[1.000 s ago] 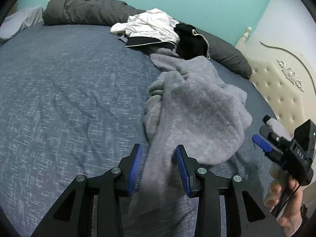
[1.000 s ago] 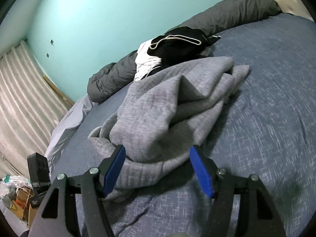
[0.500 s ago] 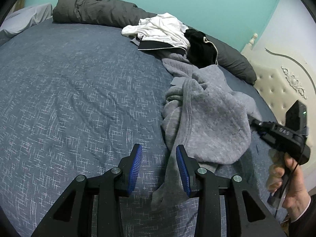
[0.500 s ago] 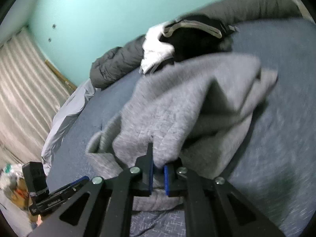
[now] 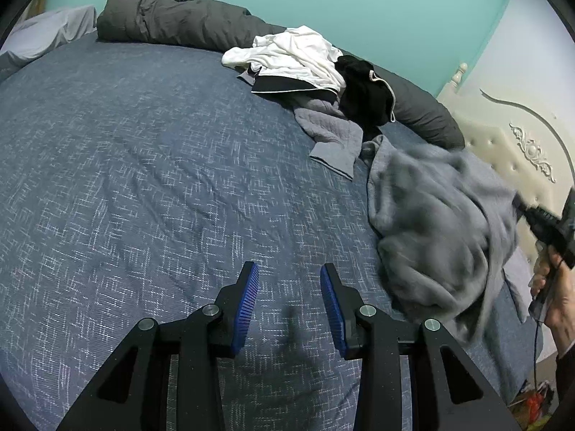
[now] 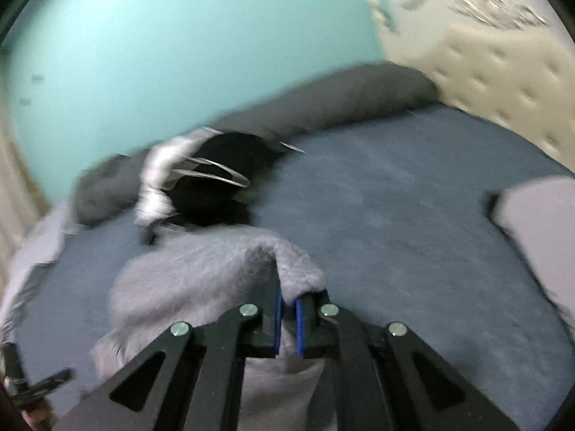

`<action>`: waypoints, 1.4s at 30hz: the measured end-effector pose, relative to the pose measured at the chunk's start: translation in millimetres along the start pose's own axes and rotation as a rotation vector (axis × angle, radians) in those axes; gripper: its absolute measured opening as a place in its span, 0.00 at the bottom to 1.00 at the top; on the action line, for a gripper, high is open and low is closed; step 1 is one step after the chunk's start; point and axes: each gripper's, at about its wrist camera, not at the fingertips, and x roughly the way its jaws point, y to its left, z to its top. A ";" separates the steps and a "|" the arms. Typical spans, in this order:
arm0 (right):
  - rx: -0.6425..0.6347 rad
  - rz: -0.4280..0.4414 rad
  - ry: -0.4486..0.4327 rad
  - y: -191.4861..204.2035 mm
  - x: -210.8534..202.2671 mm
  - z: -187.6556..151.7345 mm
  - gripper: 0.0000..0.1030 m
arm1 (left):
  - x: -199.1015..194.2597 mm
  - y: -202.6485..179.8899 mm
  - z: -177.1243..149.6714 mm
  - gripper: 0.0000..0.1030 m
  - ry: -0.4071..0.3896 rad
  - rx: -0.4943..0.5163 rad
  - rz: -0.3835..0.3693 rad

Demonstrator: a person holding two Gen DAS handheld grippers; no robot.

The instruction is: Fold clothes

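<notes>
grey garment (image 5: 431,215), blue flecked bedspread (image 5: 143,179)

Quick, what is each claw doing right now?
Left claw: open, holding nothing, over the bed.
Right claw: shut on the grey garment.

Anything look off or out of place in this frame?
Nothing damaged. The grey garment hangs bunched from the right tongs, gripped at a fold. The left tongs are open over bare bedcover. Unfolded clothes sit heaped by the far edge, as expected.
</notes>
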 end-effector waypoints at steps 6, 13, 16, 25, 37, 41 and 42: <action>0.002 -0.178 0.097 -38.5 5.6 -23.8 0.24 | 6.9 -10.6 -0.8 0.38 0.014 0.019 -0.008; -0.047 -0.155 -0.031 -9.8 -45.2 -37.6 0.60 | 11.9 -20.4 -2.1 0.38 0.024 0.040 -0.013; -0.128 0.000 0.060 25.3 -40.7 -49.0 0.60 | 13.2 -23.6 -1.6 0.38 0.026 0.043 -0.016; -0.361 0.161 0.193 119.7 -9.6 -108.8 0.64 | 15.2 -29.1 -3.1 0.38 0.032 0.058 -0.020; -0.039 -0.137 0.032 20.8 -17.3 -111.4 0.10 | 25.0 -38.4 -1.2 0.38 0.044 0.069 -0.029; -0.005 -0.131 0.042 5.7 -20.4 -128.0 0.10 | 37.4 -58.4 -6.3 0.38 0.067 0.101 -0.054; 0.003 -0.117 0.042 3.8 -21.1 -131.9 0.10 | 40.9 -65.5 -8.0 0.38 0.073 0.112 -0.068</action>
